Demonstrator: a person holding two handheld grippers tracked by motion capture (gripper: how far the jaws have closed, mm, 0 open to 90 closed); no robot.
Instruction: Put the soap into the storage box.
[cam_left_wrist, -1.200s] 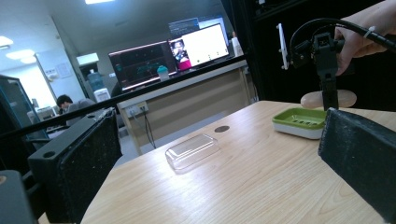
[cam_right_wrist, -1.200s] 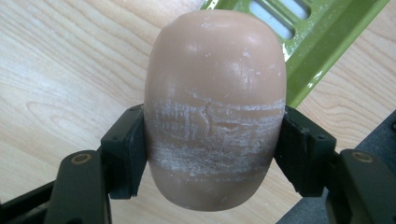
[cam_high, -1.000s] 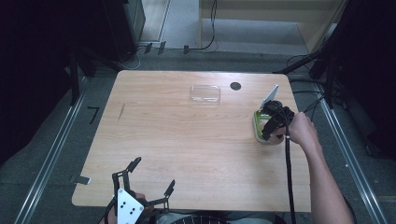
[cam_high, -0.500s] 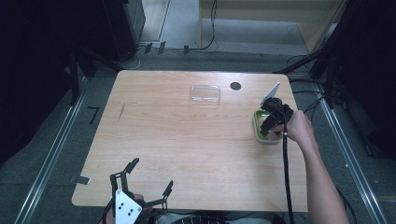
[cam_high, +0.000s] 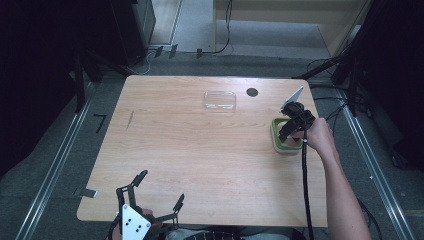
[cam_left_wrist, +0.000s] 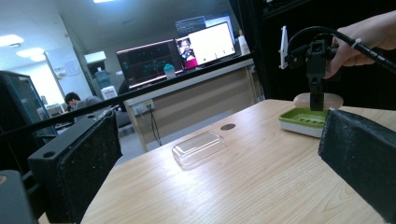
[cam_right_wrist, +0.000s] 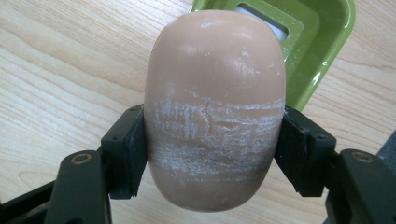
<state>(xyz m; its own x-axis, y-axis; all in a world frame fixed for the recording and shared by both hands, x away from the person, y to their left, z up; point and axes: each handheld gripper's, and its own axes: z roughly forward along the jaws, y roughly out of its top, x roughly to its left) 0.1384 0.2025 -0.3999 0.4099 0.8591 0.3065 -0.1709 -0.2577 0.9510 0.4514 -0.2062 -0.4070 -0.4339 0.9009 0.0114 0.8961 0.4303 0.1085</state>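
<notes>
- Right gripper (cam_right_wrist: 212, 154) has edged closer over the green soap dish (cam_right_wrist: 322, 42) since the earlier frame
- Jaws clamp the soap bar (cam_right_wrist: 215, 107) at mid-length
- Soap: rigid, slick, dents easily; grip its flanks
- Left gripper (cam_high: 150, 207) gapes, holding nothing

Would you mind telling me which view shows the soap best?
The right gripper view: the soap sits close up, clamped between the jaws. The left gripper view shows it small and far off above the green dish; the high view hides it behind the right gripper.
</notes>
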